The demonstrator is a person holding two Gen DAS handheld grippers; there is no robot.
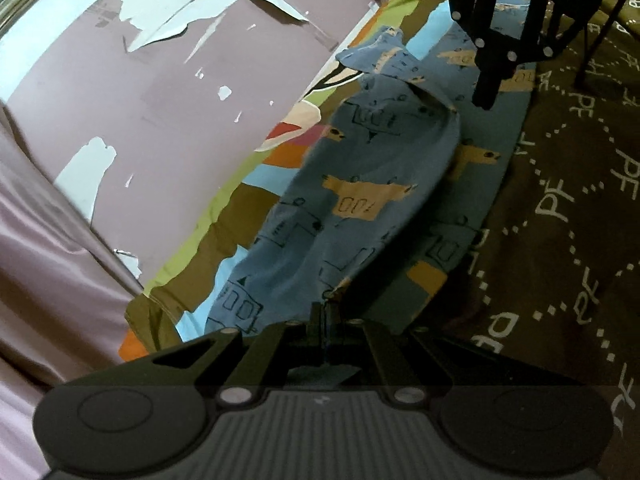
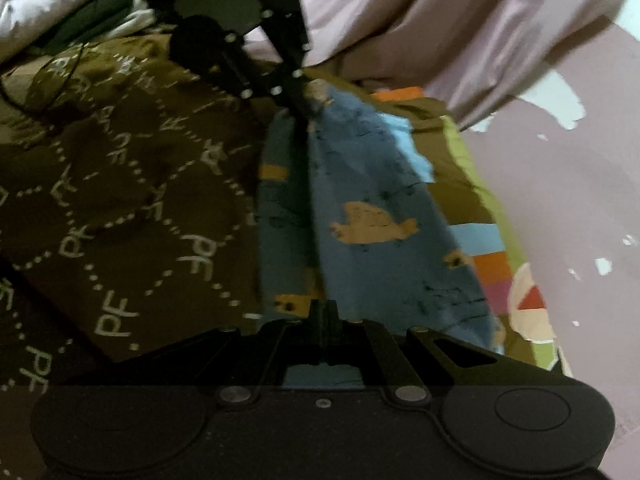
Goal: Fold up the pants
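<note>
Both jaws clamped on blue pants (image 1: pixel 360 200); brown bedspread (image 1: pixel 560 208), peeling pink wall (image 1: pixel 160 100).

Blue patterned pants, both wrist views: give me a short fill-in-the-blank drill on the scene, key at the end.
1. The blue pants are printed with orange and outlined ____.
2. The left gripper is shut on the ____.
3. The brown bedspread carries the dotted-line letters ____.
4. The pink wall shows patches of peeling ____.

Missing words: buses; pants; PF; paint
</note>
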